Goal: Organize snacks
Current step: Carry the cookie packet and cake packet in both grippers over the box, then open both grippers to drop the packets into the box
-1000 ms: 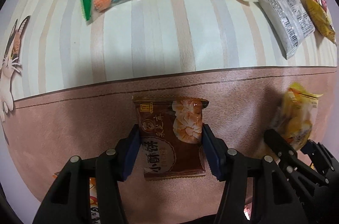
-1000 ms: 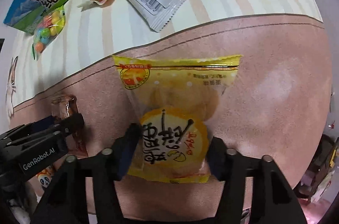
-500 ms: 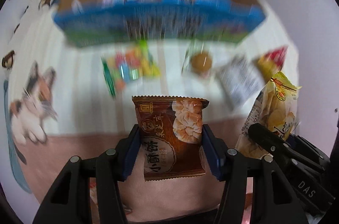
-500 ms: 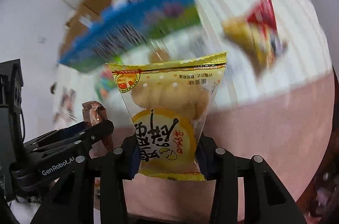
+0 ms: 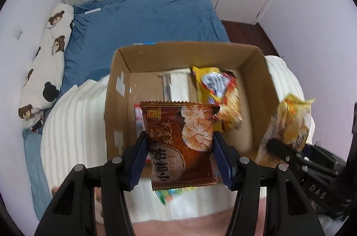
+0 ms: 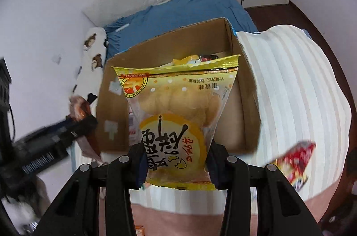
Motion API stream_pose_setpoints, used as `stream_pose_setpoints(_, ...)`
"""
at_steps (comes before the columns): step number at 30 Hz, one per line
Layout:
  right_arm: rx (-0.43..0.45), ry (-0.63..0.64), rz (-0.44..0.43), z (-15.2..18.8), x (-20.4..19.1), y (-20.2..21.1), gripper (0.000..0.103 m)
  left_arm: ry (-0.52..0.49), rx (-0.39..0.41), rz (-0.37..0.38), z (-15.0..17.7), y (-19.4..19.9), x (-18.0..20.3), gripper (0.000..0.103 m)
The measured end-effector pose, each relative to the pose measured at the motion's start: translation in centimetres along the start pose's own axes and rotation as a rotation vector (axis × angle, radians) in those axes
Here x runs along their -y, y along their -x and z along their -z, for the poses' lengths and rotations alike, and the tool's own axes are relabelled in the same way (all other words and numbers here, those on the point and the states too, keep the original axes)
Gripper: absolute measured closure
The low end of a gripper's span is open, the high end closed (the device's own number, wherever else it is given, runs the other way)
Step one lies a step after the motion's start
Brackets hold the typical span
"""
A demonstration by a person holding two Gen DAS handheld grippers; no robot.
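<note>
The left gripper pinches a brown biscuit packet and the right gripper squeezes a yellow pastry packet, both upright; the open cardboard box sits just ahead and below, the left packet over its near-left part, the right nearer its right wall

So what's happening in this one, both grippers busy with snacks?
Yes. A person holds a gripper in each hand. The left gripper is shut on a brown pastry packet, and the right gripper is shut on a yellow pastry packet. Both packets hang in front of the open cardboard box, which already holds several snacks. A red and yellow packet lies on the striped cloth.
</note>
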State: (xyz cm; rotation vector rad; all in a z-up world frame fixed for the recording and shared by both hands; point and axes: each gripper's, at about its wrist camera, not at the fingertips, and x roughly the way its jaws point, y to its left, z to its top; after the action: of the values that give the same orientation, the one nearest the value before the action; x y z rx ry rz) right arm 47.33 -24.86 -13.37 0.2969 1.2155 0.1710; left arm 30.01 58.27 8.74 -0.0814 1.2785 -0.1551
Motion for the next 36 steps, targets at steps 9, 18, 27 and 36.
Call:
stream_pose_setpoints(9,-0.132,0.017,0.091,-4.5,0.4,-8.2,0.057,0.035,-0.17,-0.071,-6.8,-9.8,-4.0,0.049)
stream_pose_setpoints(18,-0.219,0.038,0.133,-4.8,1.3,-13.2,0.057,0.023,-0.277,-0.124,-8.9,-16.3,-5.9,0.049)
stream_pose_setpoints(27,-0.296,0.044,0.155,-3.9,0.8,-14.0,0.008,0.076,-0.309,-0.084,-9.7,-17.3,-6.4,0.022)
stream_pose_setpoints(36,-0.255,0.022,0.148,-4.1,0.8,-11.9,0.007,0.1,-0.276,-0.01,-8.5,-14.6,-5.5,0.015)
